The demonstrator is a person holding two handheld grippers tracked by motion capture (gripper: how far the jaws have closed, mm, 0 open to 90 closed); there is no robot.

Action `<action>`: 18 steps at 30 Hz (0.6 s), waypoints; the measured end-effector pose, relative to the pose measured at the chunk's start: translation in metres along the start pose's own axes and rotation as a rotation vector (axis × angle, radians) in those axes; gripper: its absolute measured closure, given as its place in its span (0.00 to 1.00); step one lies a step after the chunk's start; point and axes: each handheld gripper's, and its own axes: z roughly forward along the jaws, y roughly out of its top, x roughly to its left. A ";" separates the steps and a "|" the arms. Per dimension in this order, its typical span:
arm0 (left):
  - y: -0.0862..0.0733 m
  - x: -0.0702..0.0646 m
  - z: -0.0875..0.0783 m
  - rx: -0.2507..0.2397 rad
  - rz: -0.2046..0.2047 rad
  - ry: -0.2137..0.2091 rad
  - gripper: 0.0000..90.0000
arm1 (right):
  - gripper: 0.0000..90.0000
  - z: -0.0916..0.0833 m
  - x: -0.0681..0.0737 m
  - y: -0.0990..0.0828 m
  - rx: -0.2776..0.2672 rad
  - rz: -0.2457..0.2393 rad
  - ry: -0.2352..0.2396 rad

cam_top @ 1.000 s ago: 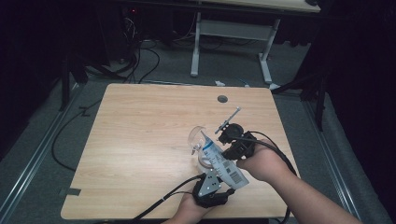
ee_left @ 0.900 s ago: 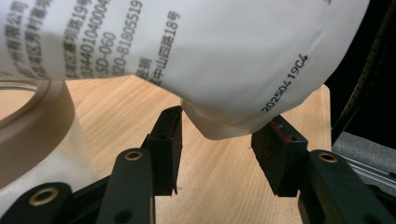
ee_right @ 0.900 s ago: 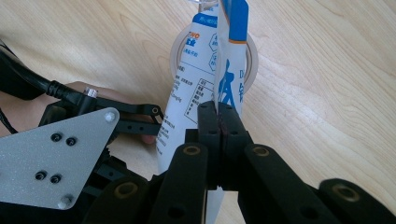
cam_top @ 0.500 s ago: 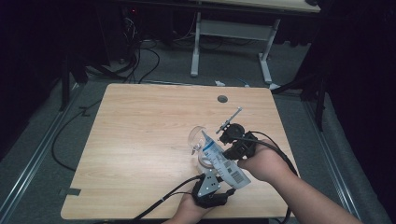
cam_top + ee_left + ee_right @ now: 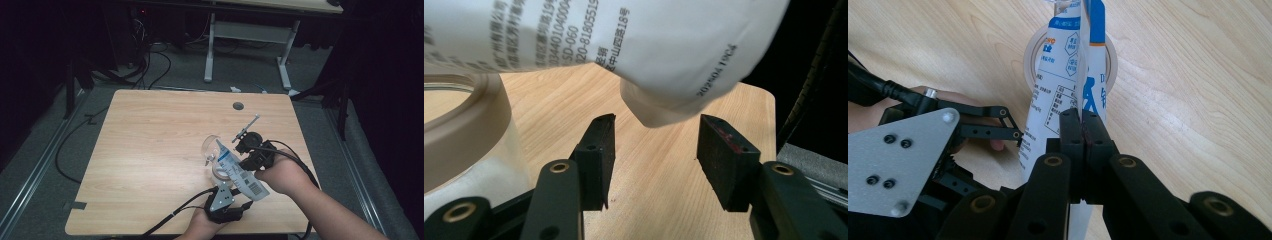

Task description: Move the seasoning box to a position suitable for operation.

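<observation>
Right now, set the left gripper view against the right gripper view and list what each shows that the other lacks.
Left gripper view: its own jaws standing apart, with the pouch's sealed bottom corner hanging above the gap. Right gripper view: its jaws pressed shut on the white printed pouch, plus the left gripper's grey plate and a fingertip. Both: the pouch, the tan-rimmed jar and the wooden table.

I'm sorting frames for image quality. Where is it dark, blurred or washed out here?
High view: the table is lit, its surroundings nearly black. Left gripper view: the white pouch sits very close, its upper-left print blurred, a pale soft-focus jar rim beside it. Right gripper view: evenly lit, pouch print mostly legible, mild glare on wood.
</observation>
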 end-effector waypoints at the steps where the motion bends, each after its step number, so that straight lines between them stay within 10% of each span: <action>1: 0.000 0.000 -0.001 0.000 0.001 -0.002 0.56 | 1.00 0.000 0.000 0.000 -0.001 0.000 -0.001; 18: -0.014 0.021 -0.038 -0.004 -0.012 0.051 0.56 | 1.00 -0.001 -0.002 -0.001 -0.007 -0.003 0.005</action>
